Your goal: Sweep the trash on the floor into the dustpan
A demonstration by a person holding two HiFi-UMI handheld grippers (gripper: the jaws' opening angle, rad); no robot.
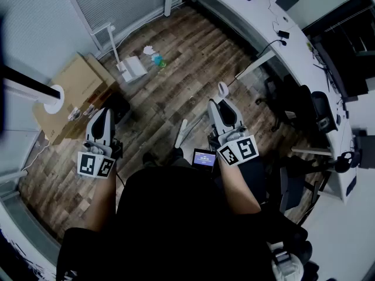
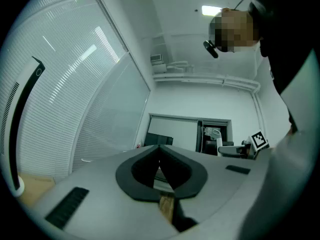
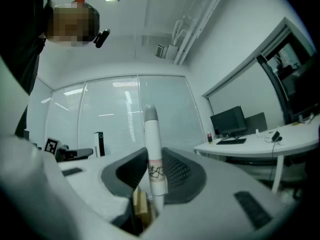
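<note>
The trash (image 1: 154,56), a white crumpled scrap with a blue-green bit beside it, lies on a wooden floor (image 1: 193,57) at the far end of the room. Just beside it, on its left in the head view, a white dustpan (image 1: 133,68) sits flat on the floor with its thin post standing up.

Nearer the person, well apart from the trash, the right tongs (image 1: 218,104) are closed on a white broom handle (image 3: 152,154). The handle stands upright between the jaws. It has a grey cap on top and a band with dark scribbles where the pads press it.

The left tongs (image 2: 160,149) are closed tip to tip with nothing between them. In the head view they (image 1: 101,111) point forward over the floor, level with the right pair.

A cardboard box (image 1: 69,89) lies against the left wall, near the dustpan. A curved white tabletop (image 1: 258,22) runs along the right side, with black chairs (image 1: 310,107) beside it. In the right gripper view, a dark monitor (image 3: 228,122) stands on that tabletop.
</note>
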